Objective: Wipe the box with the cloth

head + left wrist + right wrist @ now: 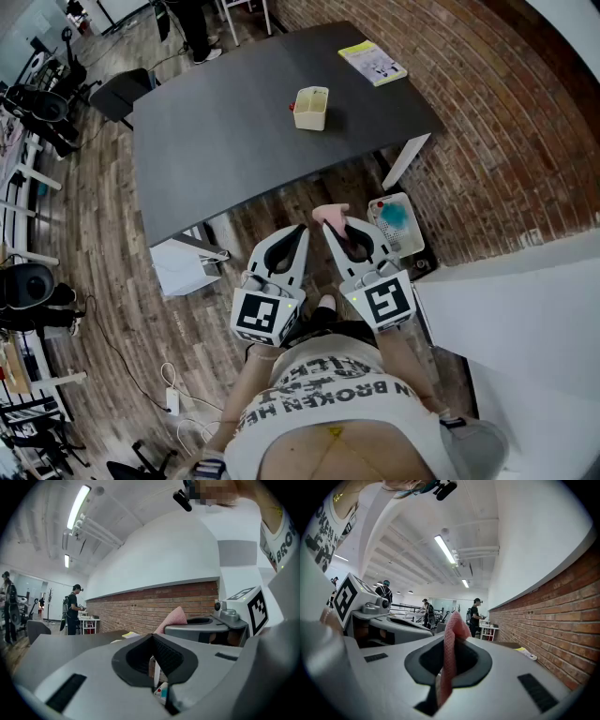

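Jaws, head view: both grippers are held out at waist height at lower centre, well back from the bench point(216, 141). The left gripper point(298, 231) is clenched with nothing showing between its tips. The right gripper point(339, 227) is pinching a pink cloth point(330, 215), which sticks out past its tips.
Box, head view: a small cream box point(311, 107) stands alone on the dark bench, top centre of the frame, well apart from both grippers. A yellow booklet point(372, 63) lies further off, towards the upper right corner.
Floor, head view: a white tray point(409, 234) with something blue in it sits by the brick wall, right of the grippers.
Left gripper view: the left gripper point(154, 658) has its jaws pressed together and empty. The right gripper point(201, 626) sits just beside it at centre right, with the cloth point(173, 618) poking up.
Right gripper view: the right gripper point(447, 654) is clamped on the cloth point(451, 634), which stands in a narrow upright fold at frame centre.
Stage, as I judge it: wiping not begun; the cloth has yet to reach the box.
Doing it well: step up to the bench, steady the light box with the closed left gripper, and lay the loose end of the cloth flat on a face before stroking. With so little cloth free, the jaws may scrape the box.
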Action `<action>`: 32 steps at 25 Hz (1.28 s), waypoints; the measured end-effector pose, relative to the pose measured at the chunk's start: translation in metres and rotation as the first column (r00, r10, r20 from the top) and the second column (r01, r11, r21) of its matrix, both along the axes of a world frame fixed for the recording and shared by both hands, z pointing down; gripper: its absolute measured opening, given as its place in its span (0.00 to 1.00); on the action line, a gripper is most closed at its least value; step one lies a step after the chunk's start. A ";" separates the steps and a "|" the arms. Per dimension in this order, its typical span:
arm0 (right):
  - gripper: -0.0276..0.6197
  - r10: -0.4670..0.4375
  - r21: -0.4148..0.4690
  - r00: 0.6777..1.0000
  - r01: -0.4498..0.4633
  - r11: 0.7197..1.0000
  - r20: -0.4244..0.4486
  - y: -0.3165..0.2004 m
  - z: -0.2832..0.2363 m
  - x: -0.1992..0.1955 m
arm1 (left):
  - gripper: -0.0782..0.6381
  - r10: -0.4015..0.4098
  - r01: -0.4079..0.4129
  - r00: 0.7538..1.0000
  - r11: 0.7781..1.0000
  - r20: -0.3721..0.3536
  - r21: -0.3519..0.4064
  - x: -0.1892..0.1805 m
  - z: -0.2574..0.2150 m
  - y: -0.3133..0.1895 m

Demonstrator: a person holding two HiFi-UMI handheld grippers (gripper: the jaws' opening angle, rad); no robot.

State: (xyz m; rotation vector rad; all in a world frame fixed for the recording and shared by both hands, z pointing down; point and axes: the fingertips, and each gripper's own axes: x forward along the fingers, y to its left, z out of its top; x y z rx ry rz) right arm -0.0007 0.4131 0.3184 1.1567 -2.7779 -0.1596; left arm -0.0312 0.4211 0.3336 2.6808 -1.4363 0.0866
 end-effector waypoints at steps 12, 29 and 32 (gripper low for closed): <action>0.07 0.006 -0.020 0.998 -0.005 1.000 0.056 -0.034 0.003 0.019 | 0.12 -0.001 0.001 1.000 1.000 -0.015 -0.007 0.011 0.004 -0.028; 0.07 0.091 -0.005 0.996 -0.091 0.996 0.024 -0.206 0.003 -0.015 | 0.12 0.122 -0.125 0.990 0.991 -0.065 -0.044 -0.016 0.019 -0.209; 0.07 0.110 -0.007 0.994 -0.110 0.994 0.014 -0.241 0.003 -0.026 | 0.12 0.133 -0.137 0.989 0.990 -0.069 -0.042 -0.029 0.018 -0.241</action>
